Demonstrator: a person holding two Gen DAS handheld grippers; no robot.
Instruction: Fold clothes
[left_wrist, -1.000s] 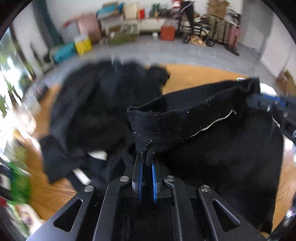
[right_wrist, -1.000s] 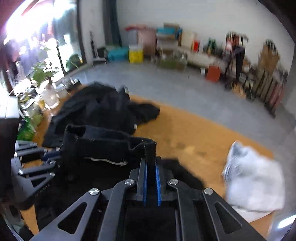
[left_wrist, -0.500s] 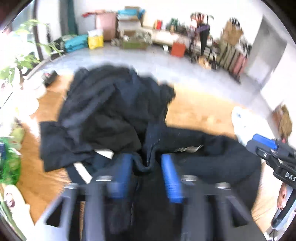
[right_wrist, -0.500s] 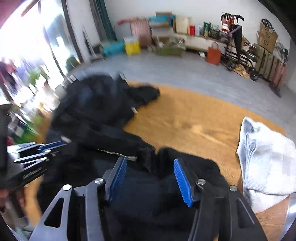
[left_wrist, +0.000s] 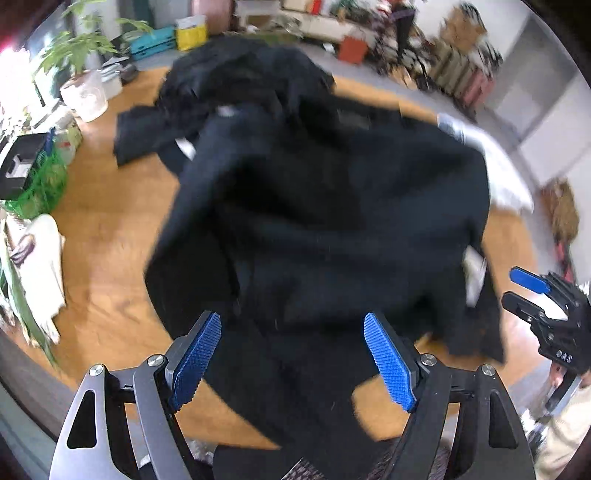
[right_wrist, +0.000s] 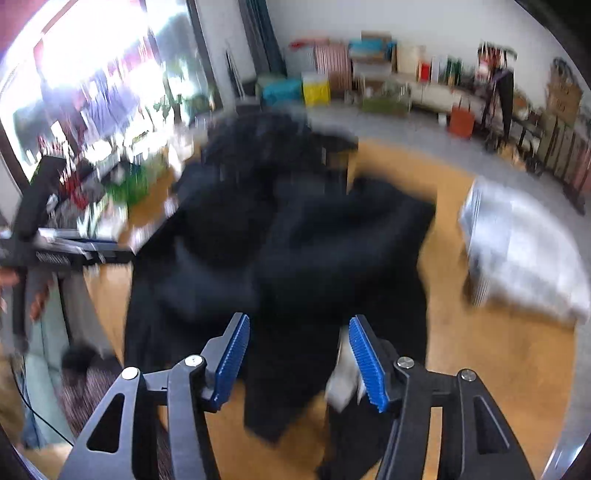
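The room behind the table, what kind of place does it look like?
Probably a lived-in home room used partly for storage: boxes and bags line the far wall, potted plants stand by a bright window, and dark clothes lie on a wooden table.

Left tool (left_wrist: 291, 354) no longer pinching the black garment (left_wrist: 332, 206), right tool (right_wrist: 299, 360) jaws opening off it too, garment dropped flat onto the surface (left_wrist: 107, 206)

Black garment (right_wrist: 332, 251) motion-blurred, folds unreadable; near hem cut off by frame edge.
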